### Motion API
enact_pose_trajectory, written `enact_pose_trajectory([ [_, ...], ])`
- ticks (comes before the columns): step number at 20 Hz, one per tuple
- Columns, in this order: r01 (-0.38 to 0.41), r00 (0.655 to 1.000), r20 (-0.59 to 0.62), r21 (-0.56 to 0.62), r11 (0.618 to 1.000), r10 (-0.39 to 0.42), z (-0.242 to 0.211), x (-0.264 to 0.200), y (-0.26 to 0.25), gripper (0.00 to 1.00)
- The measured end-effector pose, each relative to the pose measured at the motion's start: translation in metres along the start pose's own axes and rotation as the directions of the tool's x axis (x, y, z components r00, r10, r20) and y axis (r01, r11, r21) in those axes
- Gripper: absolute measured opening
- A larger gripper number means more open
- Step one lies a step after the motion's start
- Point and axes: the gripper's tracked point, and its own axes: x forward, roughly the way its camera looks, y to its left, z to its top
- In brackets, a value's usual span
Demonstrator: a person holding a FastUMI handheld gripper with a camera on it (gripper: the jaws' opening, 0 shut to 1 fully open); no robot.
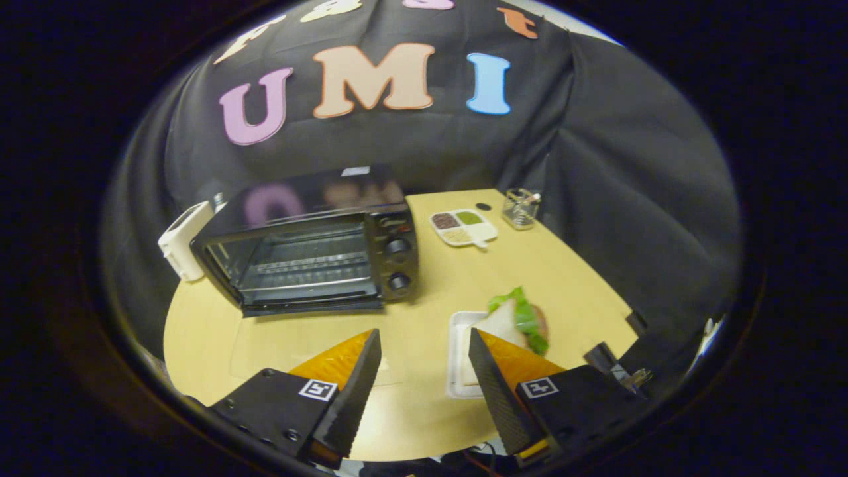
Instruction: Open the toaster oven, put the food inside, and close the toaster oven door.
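A black toaster oven [311, 255] stands at the back left of the round wooden table [430, 291]. Its glass door [311, 351] hangs down flat in front of it, and the wire rack inside shows. A sandwich [520, 321] with green lettuce lies on a white plate [458, 344] just ahead of the right finger, which covers part of the plate. My gripper [424, 338] is open above the table, with nothing between its fingers. The left fingertip is over the lowered door.
A white sectioned dish [464, 227] of condiments and a clear glass holder [520, 209] sit at the table's far side, right of the oven. A white box [185, 242] leans by the oven's left side. Black cloth walls close in behind and to the right.
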Motion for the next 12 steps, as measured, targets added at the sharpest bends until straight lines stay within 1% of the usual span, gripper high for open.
enact_pose_trajectory([
  [3,0.045,0.999,0.014,0.053,0.998,-0.045,0.004,0.004,-0.042,0.85],
  [6,0.057,0.998,-0.011,0.108,0.993,-0.056,-0.007,0.018,-0.071,0.85],
  [8,0.056,0.998,-0.024,0.129,0.99,-0.053,-0.015,0.026,-0.084,0.85],
  [12,0.02,0.998,-0.06,0.187,0.982,-0.009,-0.033,0.046,-0.089,0.85],
])
